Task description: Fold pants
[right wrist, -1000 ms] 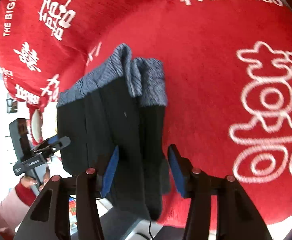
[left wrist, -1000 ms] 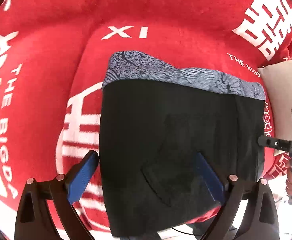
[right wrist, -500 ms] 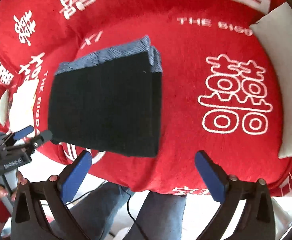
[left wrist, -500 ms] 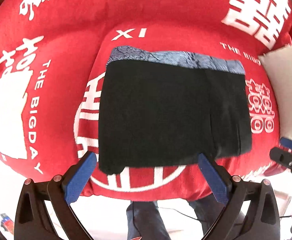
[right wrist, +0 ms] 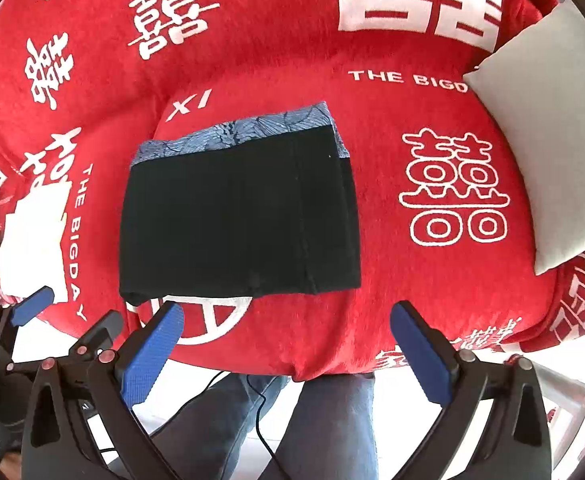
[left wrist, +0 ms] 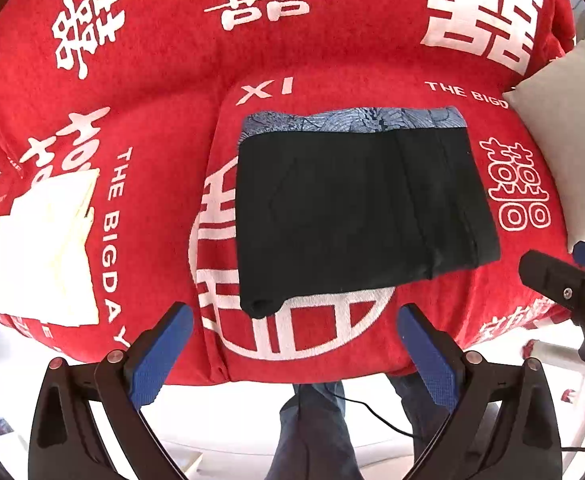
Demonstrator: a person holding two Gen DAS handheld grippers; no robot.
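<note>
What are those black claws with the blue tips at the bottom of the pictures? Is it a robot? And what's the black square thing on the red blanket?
It isn't a robot. A person holds a black two-finger grabber in each hand, and each grabber has a small camera looking along its fingers. One picture comes from the left gripper, the other from the right gripper. The blue parts are soft pads for pinching cloth.

Both cameras look down on a red plush blanket with white lettering. The black square is a pair of black pants with a blue patterned waistband, folded into a neat block and lying flat. Beside it are a folded cream cloth and a pale grey cushion.

Nothing is held: both grabbers are open above the blanket. The right one has just been opening, with nothing between its pads.
</note>
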